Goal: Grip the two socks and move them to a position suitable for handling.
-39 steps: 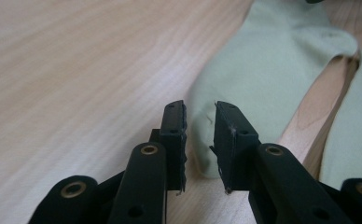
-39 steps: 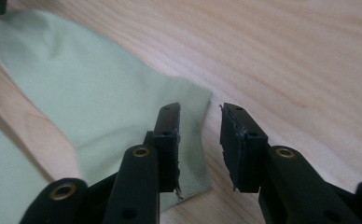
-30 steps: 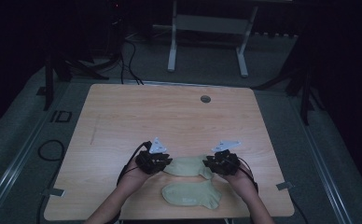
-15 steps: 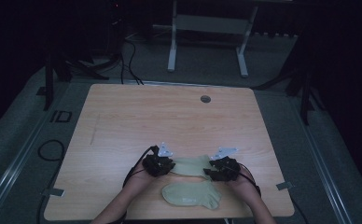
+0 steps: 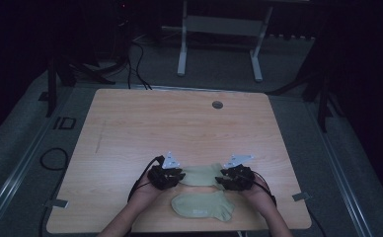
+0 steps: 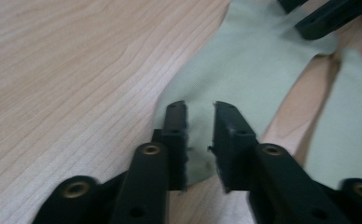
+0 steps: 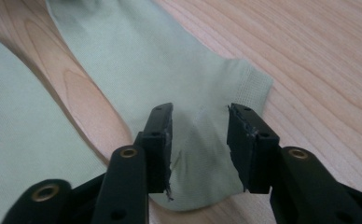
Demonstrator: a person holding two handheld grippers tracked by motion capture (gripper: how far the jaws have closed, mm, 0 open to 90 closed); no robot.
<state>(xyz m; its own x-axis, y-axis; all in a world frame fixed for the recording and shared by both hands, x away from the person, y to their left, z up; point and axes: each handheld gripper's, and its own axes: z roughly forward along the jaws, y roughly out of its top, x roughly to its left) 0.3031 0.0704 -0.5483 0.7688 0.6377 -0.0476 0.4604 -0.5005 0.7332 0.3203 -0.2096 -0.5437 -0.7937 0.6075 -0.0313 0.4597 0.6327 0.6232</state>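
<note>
Near the table's [image 5: 130,128] front edge, we hold the left gripper [image 6: 200,123] and right gripper [image 7: 200,135], both parted, over opposite ends of one green sock [image 5: 202,174] (seemingly ungripped); its mate [image 5: 199,207] lies just beside it, unpaired.

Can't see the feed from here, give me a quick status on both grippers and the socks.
Left gripper and right gripper: jaws parted over opposite ends of far sock, not clamped. Near sock flat, untouched. Nothing in the way.
</note>
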